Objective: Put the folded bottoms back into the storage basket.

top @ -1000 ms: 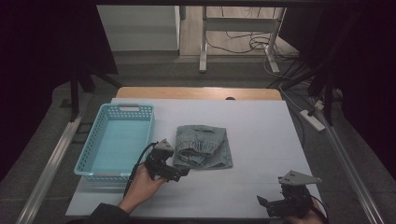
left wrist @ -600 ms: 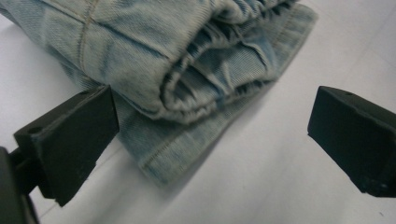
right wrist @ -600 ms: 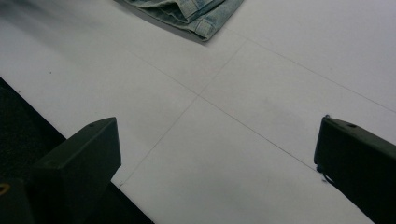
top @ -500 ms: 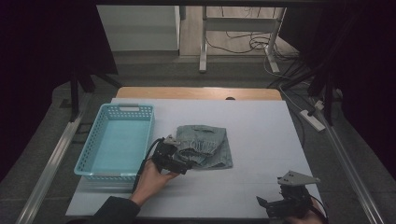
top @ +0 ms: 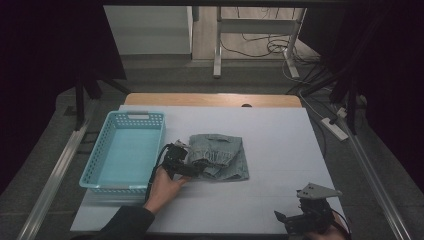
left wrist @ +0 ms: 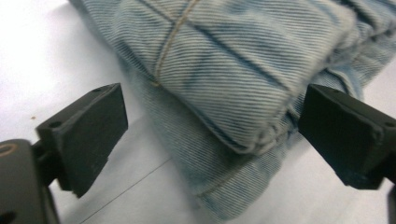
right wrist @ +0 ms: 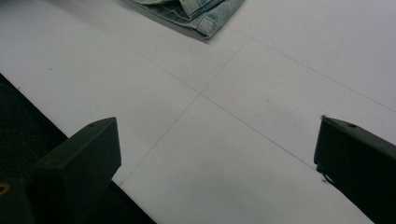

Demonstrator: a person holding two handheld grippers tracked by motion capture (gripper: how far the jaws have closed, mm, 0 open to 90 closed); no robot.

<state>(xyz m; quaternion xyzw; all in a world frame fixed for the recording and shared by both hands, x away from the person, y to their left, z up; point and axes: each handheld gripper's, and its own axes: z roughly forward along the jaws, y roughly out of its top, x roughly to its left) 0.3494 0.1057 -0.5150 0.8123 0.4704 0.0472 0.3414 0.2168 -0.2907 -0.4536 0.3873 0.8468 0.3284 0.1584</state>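
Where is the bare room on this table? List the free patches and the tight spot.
Free: the white table between the folded jeans and its right edge; the front strip between the jeans and the right gripper; the far strip behind the jeans. The blue basket sits empty. Crowded: the jeans' left edge, where the open left gripper straddles the denim beside the basket.

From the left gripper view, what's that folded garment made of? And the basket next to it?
Folded garment: looks like light blue washed denim, going by the diagonal twill ribbing, tan topstitched seam and faded matte surface. It lies between the open jaws of the left gripper.
Basket: probably moulded plastic, light turquoise, going by the regular lattice walls, cut-out handle and smooth rim; its finish is hard to judge in this dim light.
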